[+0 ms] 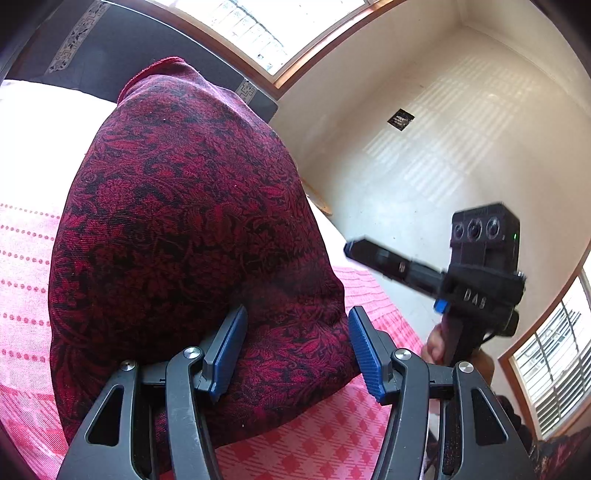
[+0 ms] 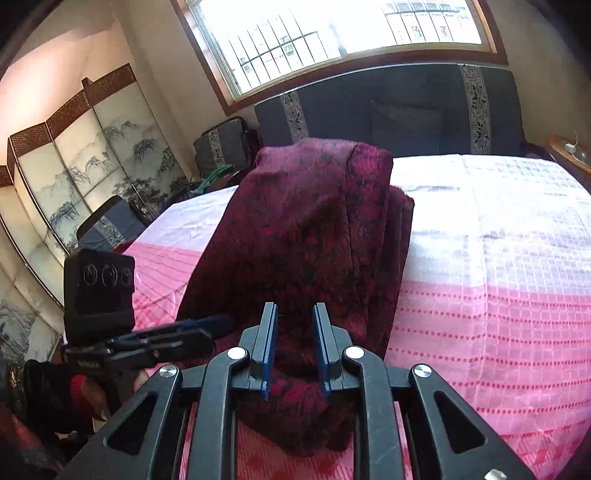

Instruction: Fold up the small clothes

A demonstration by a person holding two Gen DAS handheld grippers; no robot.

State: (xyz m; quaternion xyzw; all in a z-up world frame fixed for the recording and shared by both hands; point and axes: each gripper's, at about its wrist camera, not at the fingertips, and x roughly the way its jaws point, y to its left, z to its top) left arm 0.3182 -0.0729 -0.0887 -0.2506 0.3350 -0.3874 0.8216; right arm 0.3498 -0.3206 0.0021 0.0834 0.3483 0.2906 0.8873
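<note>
A dark red garment of woven cloth with a black floral pattern [image 1: 192, 229] is seen lying on a bed covered with a pink and white checked bedspread [image 1: 26, 258]. The garment is laid lengthwise, in a long, partly folded strip running from the near edge of the bed towards a dark upholstered headboard with pale patterned bands [image 2: 406, 107]. In the right wrist view, layered edges of the cloth can be made out along its right side, where one fold rests on another.

The left gripper [image 1: 297, 350] is held low over the near end of the garment, with its blue-padded fingers [image 1: 364, 354] set wide apart. The cloth is seen between and beneath them, but it is not pinched by the pads, so this gripper is released. It is shown from the side in the right wrist view [image 2: 207, 326], reaching in over the left edge of the garment, with a hand [image 2: 92, 391] in a dark sleeve on its handle.

The right gripper [image 2: 294, 350] is held above the near end of the same garment, its jaws only narrowly parted. No cloth is caught between the pads. In the left wrist view it is seen lifted clear of the bed [image 1: 360, 251], off to the right of the garment.

A barred window [image 2: 332, 33] is set above the headboard, and a folding screen painted with ink landscapes [image 2: 85, 162] stands by the left wall.
</note>
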